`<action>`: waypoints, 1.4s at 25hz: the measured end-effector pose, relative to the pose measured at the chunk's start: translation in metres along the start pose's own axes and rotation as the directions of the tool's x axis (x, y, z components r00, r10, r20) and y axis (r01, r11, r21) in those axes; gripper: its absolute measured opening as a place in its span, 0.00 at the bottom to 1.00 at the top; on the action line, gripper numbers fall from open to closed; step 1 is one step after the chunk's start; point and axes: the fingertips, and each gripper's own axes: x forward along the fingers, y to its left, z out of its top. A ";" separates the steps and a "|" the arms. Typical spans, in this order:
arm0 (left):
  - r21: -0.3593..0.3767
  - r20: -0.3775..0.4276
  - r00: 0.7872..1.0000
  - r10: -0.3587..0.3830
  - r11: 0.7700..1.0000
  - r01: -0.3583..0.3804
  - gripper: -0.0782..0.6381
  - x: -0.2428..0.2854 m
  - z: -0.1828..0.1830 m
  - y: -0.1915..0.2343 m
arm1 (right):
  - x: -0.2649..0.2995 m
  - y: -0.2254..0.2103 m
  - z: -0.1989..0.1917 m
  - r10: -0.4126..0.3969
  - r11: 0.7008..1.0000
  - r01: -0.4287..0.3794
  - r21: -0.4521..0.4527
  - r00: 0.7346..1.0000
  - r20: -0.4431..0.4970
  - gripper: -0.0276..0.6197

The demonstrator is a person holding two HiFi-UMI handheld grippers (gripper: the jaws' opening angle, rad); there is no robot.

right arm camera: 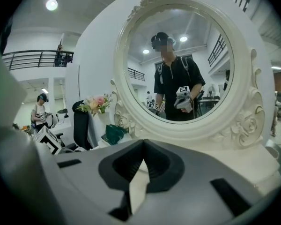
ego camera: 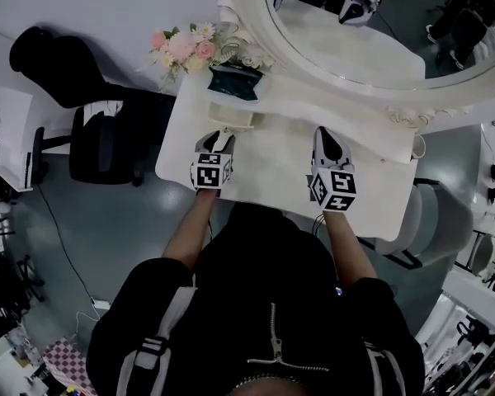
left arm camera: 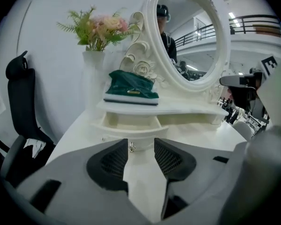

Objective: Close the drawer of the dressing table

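While the drawer (left arm camera: 131, 123) stands pulled out from the low shelf at the back left of the dressing table (ego camera: 280, 172), the left gripper (left arm camera: 141, 146) sits just in front of it with its jaws spread and nothing between them. The drawer's small metal knob (left arm camera: 130, 147) shows in the gap between the jaws, just past the tips. A green pouch (left arm camera: 131, 90) lies on the shelf directly above the drawer, and a vase of pink flowers (left arm camera: 100, 27) stands behind it. To the right, the right gripper (right arm camera: 143, 142) hovers over the tabletop with its jaws pressed together at the tips, empty, facing the oval mirror (right arm camera: 178, 60). A black office chair (ego camera: 99, 139) stands left of the table.
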 end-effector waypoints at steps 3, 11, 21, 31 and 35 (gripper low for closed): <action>-0.026 -0.043 0.999 -0.003 1.000 0.001 0.38 0.008 -0.015 0.007 | -0.003 -0.006 0.001 -0.019 1.000 0.019 -0.001 1.000 0.001 0.05; -0.076 -0.106 0.994 -0.012 0.997 0.004 0.37 0.032 -0.030 0.020 | -0.012 -0.017 0.002 -0.062 0.998 0.062 0.004 0.998 0.002 0.04; -0.064 -0.113 0.994 0.004 0.998 -0.011 0.26 0.042 -0.031 0.021 | -0.025 -0.033 0.001 -0.109 0.994 0.109 0.011 0.994 0.005 0.04; -0.057 -0.089 0.996 0.007 0.998 -0.013 0.25 0.040 -0.023 0.020 | -0.027 -0.036 0.002 -0.119 0.993 0.119 0.018 0.993 0.008 0.04; -0.047 -0.061 0.998 0.011 0.999 -0.014 0.24 0.037 -0.016 0.019 | -0.027 -0.034 0.004 -0.118 0.993 0.118 0.018 0.993 0.010 0.05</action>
